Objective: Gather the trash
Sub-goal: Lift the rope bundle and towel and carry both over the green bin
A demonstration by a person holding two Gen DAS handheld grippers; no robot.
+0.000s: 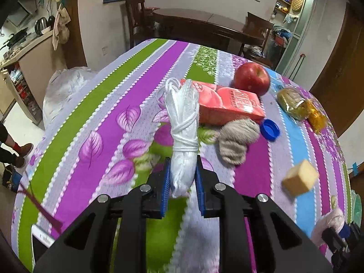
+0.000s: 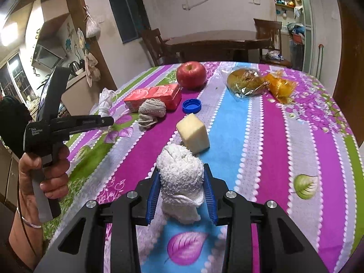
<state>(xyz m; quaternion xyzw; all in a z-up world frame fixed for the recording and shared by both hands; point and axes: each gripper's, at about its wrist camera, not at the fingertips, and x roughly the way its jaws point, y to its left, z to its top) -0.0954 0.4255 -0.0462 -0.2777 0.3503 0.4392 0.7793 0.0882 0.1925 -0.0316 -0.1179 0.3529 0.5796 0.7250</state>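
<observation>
Left gripper (image 1: 182,177) clenches a tied white plastic bag (image 1: 183,136) near the juice carton (image 1: 227,104); only the right wrist view shows the right gripper (image 2: 182,188) clamping a crumpled paper towel (image 2: 180,177).

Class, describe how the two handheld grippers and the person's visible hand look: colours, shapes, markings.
Both the left gripper and the right gripper have black angular linkages with silver round pivot bolts and ribbed blue finger pads. From the side, the left unit shows small white lettering and a grey grip. The bare left hand wears a thin wrist bangle.

We count one apple (image 2: 191,74), one red carton (image 2: 154,95), one blue cap (image 2: 191,105), one cheese block (image 2: 193,133), two wrapped snacks (image 2: 244,83), one yarn ball (image 2: 151,111), and one bundle between each pair of fingers (image 1: 167,177).
</observation>
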